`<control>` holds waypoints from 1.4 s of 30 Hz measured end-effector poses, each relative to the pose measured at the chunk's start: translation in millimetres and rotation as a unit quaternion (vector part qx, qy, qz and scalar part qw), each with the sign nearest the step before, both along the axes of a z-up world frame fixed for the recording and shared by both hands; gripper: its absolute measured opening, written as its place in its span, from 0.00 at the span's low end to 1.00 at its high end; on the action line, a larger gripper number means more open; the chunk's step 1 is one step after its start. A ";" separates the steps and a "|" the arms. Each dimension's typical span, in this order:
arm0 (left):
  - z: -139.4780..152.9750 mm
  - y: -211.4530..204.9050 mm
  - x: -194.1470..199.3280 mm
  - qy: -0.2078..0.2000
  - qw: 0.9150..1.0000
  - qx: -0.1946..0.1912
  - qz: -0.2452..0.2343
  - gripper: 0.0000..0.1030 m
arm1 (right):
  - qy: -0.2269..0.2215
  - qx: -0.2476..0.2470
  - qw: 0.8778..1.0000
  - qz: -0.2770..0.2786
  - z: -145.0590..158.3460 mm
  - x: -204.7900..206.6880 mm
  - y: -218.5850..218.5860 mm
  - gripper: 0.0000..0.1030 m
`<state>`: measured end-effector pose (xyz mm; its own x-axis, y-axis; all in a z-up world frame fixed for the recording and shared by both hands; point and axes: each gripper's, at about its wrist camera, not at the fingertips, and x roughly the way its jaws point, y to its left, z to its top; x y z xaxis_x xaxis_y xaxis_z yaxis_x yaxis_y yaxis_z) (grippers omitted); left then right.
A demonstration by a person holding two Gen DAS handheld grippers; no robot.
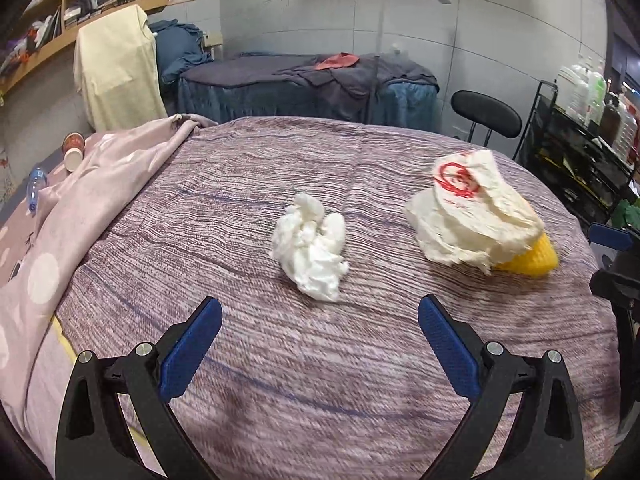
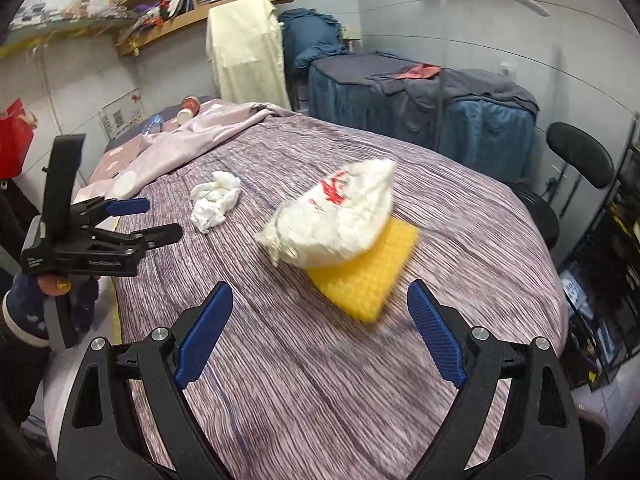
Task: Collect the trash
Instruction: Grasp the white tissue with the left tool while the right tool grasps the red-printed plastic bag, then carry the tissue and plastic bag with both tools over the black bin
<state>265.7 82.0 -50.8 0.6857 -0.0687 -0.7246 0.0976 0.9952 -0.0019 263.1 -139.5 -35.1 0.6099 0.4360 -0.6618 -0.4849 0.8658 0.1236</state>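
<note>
Both tongs wide open, nothing held. Left tongs (image 1: pixel 320 314) hover low over my striped purple bedspread (image 1: pixel 280 380), blue pads (image 1: pixel 192 354) spread far apart. Going left to right from there: pink dotted blanket (image 1: pixel 92 184) bunched along the left edge, a paper cup (image 1: pixel 73 152) and a plastic bottle (image 1: pixel 36 186) lying beyond it. Crumpled white tissue (image 1: pixel 311 246) sits on the bedspread just ahead of the left tongs, roughly centred between the fingers, not touching them. Further right, a white plastic bag (image 1: pixel 472 216) with red print lies on top of a yellow sponge (image 1: pixel 532 258), partly covering it. Right tongs (image 2: pixel 320 308) hang over the same bedspread, open just as wide, sponge corner just ahead between the fingers, no contact. Tissue and bag well apart. Black chair (image 1: pixel 486 114) behind the bed on the right.
</note>
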 end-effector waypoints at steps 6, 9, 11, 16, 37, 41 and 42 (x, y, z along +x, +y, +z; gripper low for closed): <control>-14.6 1.8 41.0 0.031 0.999 0.019 0.003 0.91 | -0.012 -0.080 0.996 0.028 -11.7 33.6 47.9 0.70; -22.7 -0.5 56.1 0.052 0.999 0.014 -0.002 0.70 | 0.000 -0.109 0.994 0.026 -25.9 50.8 56.9 0.45; -26.5 0.0 58.4 0.059 0.998 0.007 -0.004 0.46 | -0.002 -0.097 0.995 0.028 -27.0 52.7 54.6 0.23; -18.7 12.9 41.5 0.036 0.999 -0.026 0.007 0.27 | -0.026 -0.055 0.998 0.023 -7.7 39.7 39.7 0.18; 37.9 7.3 -110.7 -0.064 0.993 -0.097 -0.001 0.26 | -0.105 0.047 0.989 -0.090 58.8 -92.7 -91.7 0.17; 36.7 -17.4 -121.7 -0.065 0.993 -0.094 -0.025 0.26 | -0.103 0.061 0.986 -0.119 54.3 -115.6 -117.8 0.17; 36.3 -23.6 -123.8 -0.065 0.993 -0.095 -0.032 0.26 | -0.100 0.064 0.985 -0.126 52.8 -120.9 -124.6 0.17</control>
<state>141.9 58.4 -14.5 0.7622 -0.2424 -0.6003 0.1721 0.9698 -0.1731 142.2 -264.1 17.7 0.8223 0.3264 -0.4660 -0.2826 0.9452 0.1634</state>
